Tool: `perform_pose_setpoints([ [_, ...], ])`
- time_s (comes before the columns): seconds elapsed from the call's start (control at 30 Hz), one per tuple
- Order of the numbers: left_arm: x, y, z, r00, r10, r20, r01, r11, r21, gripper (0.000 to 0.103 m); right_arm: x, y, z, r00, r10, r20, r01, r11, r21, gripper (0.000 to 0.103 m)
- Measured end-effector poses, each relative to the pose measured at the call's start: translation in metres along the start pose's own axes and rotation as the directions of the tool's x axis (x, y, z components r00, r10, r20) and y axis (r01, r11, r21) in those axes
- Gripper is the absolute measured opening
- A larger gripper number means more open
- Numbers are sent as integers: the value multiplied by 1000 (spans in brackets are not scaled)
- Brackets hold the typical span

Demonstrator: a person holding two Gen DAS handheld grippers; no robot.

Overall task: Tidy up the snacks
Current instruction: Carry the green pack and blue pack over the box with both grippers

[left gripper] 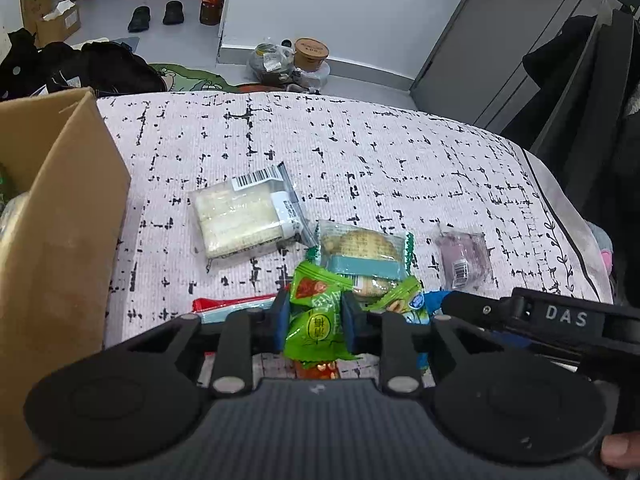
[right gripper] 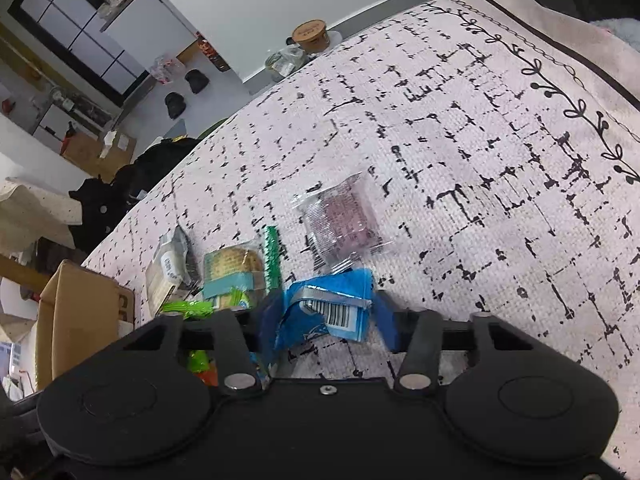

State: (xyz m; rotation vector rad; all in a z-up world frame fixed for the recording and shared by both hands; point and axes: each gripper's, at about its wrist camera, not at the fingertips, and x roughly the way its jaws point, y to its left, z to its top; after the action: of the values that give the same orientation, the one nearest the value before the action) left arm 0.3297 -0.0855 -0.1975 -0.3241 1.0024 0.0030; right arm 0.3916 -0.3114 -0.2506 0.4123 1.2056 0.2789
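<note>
- Jaws of my left gripper were pinched on a green snack packet, blue pads pressing it from both sides so the wrapper crumpled between them.
- Jaws of my right gripper bracketed a blue packet with a barcode label; the left pad touched it, and I could not tell whether the right pad did.
- Just beyond the green packet I saw a round biscuit in a clear wrapper with a teal band, touching the green one's upper edge.
- A red-edged packet lay just left of my left gripper.
- Farther out, a pale cake slice in a clear wrapper lay on the patterned cloth, and a purple wrapped snack sat apart to the right.
- A cardboard box stood at the left edge of the cloth, near the pale slice.
- On the floor beyond, I noted a brown paper tub.
</note>
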Motion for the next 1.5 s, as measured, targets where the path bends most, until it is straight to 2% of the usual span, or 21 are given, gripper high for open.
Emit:
perform_pose_setpoints([
  [0.07, -2, 1, 2, 1000, 7, 4, -7, 1000, 8, 25, -1, -2, 0, 1000, 8, 2, -8, 1000, 13, 43],
  [0.1, -4, 1, 3, 1000, 8, 7, -8, 1000, 12, 25, -3, -2, 1, 1000, 8, 3, -8, 1000, 10, 36],
  [0.37, -21, 10, 15, 999, 10, 38, -11, 1000, 26, 24, -26, -2, -6, 999, 3, 47, -3, 1000, 0, 32],
  [0.87, -73, 35, 26, 993, -14, 114, 14, 1000, 2, 24, -59, 43, -13, 992, 44, 115, -36, 997, -71, 31],
  [1.0, -91, 42, 26, 990, -4, 143, 1, 1000, 21, 24, -65, 60, -16, 989, 63, 134, -51, 995, -90, 30],
  [1.5, -141, 91, 10, 981, 21, 192, -15, 999, -34, 24, -85, 118, -38, 974, 154, 165, -127, 979, -162, 29],
])
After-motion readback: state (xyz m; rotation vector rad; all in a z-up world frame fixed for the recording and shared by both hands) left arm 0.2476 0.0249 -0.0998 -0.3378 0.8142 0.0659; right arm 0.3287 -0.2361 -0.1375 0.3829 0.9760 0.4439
